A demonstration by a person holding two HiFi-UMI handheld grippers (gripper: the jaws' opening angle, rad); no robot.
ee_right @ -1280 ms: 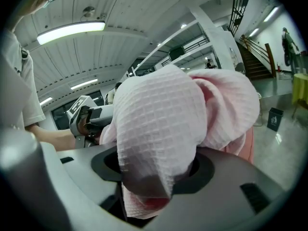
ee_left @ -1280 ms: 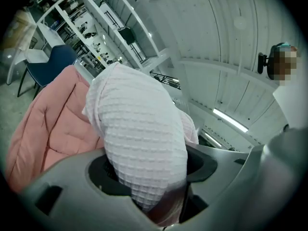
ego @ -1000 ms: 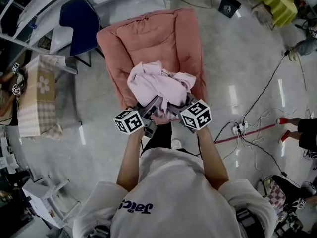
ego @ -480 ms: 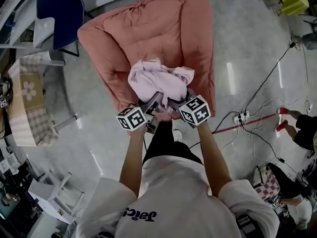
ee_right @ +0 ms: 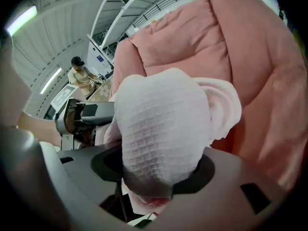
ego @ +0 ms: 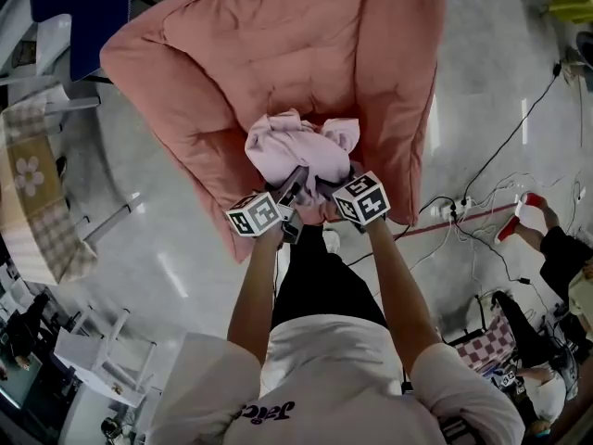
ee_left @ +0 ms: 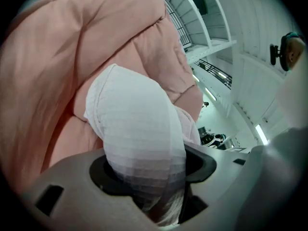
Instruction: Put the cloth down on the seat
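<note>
Chair [ego: 82, 7] stands beside pink armchair [ego: 278, 54].

A glossy grey floor [ego: 176, 248] mirrors overhead lights, with a blue chair [ego: 79, 7] and a checked, flower-printed tablecloth [ego: 28, 193] at left, cables [ego: 505, 146] and a power strip [ego: 452, 211] at right, and tall white shelving [ee_left: 204, 30] beyond.
</note>
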